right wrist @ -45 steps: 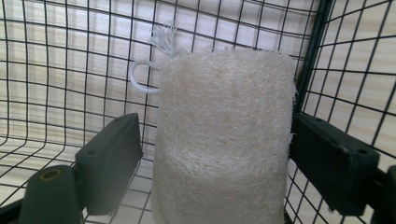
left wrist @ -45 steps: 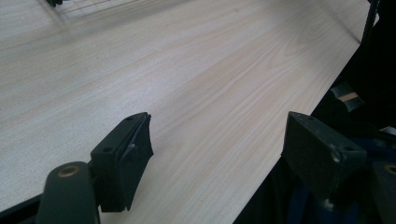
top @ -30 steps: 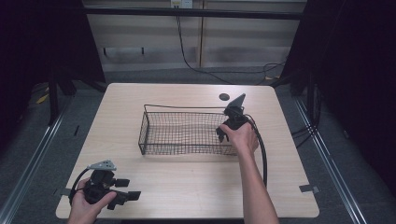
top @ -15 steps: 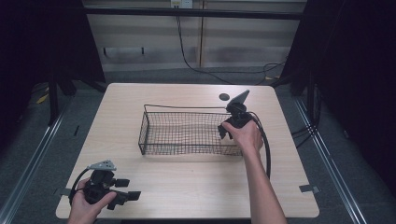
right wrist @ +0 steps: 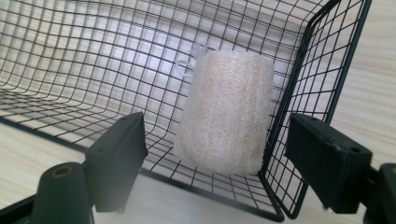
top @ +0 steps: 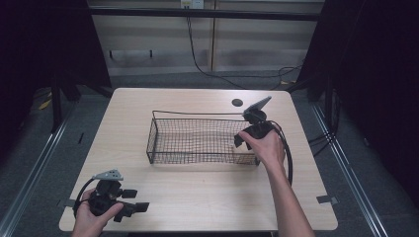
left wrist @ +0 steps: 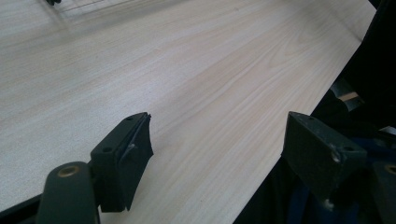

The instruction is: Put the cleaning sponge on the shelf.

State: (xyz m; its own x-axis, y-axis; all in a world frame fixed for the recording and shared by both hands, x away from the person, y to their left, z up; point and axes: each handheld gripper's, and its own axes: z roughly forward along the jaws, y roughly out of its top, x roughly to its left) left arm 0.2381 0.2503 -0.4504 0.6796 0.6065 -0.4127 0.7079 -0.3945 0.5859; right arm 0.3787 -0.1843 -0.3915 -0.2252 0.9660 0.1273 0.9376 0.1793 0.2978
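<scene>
Right gripper (right wrist: 215, 154) has edged back; loofah (right wrist: 226, 116) lies between its jaws.

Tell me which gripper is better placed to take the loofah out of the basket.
The right gripper: its open jaws point at the loofah in the corner of the wire basket. The left gripper sits open at the table's near edge, far from the basket.

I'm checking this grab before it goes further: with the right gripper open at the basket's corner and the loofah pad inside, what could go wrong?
1. The right gripper straddles the corner of the wire basket; closing could likely pinch wire instead of the loofah pad.
2. The pad lies close against the end wall, so a jaw may snag the mesh and drag the basket across the table.
3. The left gripper hangs open near the table's front edge, not steadying the basket.
</scene>
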